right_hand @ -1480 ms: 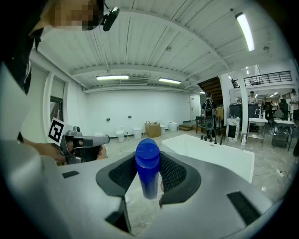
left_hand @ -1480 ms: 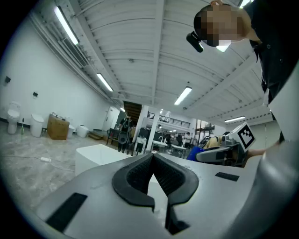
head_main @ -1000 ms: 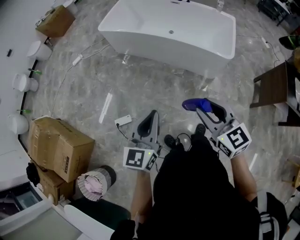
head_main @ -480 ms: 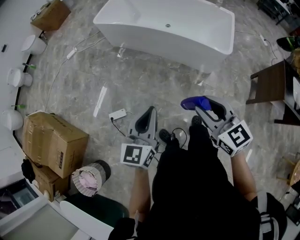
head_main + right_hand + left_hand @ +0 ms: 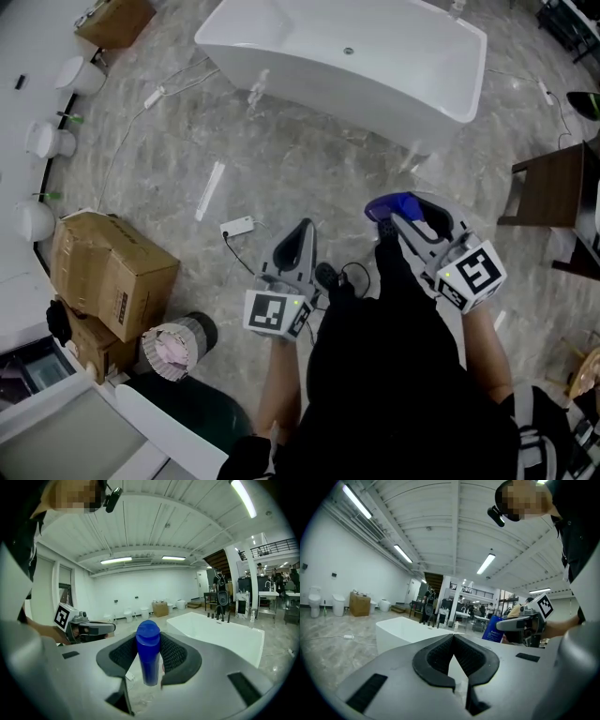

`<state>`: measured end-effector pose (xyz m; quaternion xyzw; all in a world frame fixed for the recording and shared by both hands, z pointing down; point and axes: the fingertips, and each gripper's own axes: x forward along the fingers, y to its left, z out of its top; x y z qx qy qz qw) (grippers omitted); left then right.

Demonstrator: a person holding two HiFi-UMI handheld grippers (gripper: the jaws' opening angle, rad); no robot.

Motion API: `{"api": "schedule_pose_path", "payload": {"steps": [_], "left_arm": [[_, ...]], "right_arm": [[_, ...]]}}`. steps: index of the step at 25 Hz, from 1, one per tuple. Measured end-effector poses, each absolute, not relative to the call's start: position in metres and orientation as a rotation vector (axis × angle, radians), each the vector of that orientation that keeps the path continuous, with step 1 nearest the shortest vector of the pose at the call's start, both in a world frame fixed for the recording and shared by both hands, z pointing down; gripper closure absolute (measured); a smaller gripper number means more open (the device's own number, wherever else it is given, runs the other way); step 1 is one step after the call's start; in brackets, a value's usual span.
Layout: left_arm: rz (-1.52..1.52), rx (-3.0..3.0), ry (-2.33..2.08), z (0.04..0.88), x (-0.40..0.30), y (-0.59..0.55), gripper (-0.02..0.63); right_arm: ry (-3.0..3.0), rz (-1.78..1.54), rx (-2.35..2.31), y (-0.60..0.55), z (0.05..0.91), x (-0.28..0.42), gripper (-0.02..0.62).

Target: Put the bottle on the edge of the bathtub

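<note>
Right tongs (image 5: 149, 645): clamping tight on the blue bottle (image 5: 392, 205), forearm reaching forward, low before the body.
Left tongs (image 5: 453, 640): pressing together on nothing, pointing forward alongside.
Bottle: hanging over the floor (image 5: 281, 178), well apart from the bathtub (image 5: 328, 89) ahead.

blue bottle (image 5: 148, 654) | gripped between right fingers (image 5: 176, 654) | white bathtub (image 5: 328, 86) ahead, apparently empty

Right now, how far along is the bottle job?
Done: the right gripper is shut on the blue bottle. In hand: bottle held above the floor, short of the bathtub. Left: reach the tub, set it on the rim. The left gripper is shut, empty.
</note>
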<state>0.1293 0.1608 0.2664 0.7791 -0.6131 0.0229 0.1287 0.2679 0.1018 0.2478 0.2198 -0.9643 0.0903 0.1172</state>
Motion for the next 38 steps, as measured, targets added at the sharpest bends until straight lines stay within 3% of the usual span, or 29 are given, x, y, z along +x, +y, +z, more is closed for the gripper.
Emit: {"api": "schedule_pose_path", "payload": {"steps": [17,27,38], "left_arm": [[0.058,2.111,-2.01,0.268,0.227,0.034,0.595],[0.07,1.985,-2.07,0.28,0.194,0.019,0.595],[-0.028,1.979,-2.042,0.283,0.077,-0.049,0.595]], "right_arm": [[-2.862,0.209,0.257,-0.029,0.274,0.333,0.449],[-2.773,0.24,0.163,-0.063,0.294,0.294,0.449],[-2.728,0.14,0.103,-0.119,0.295,0.173,0.449]]}}
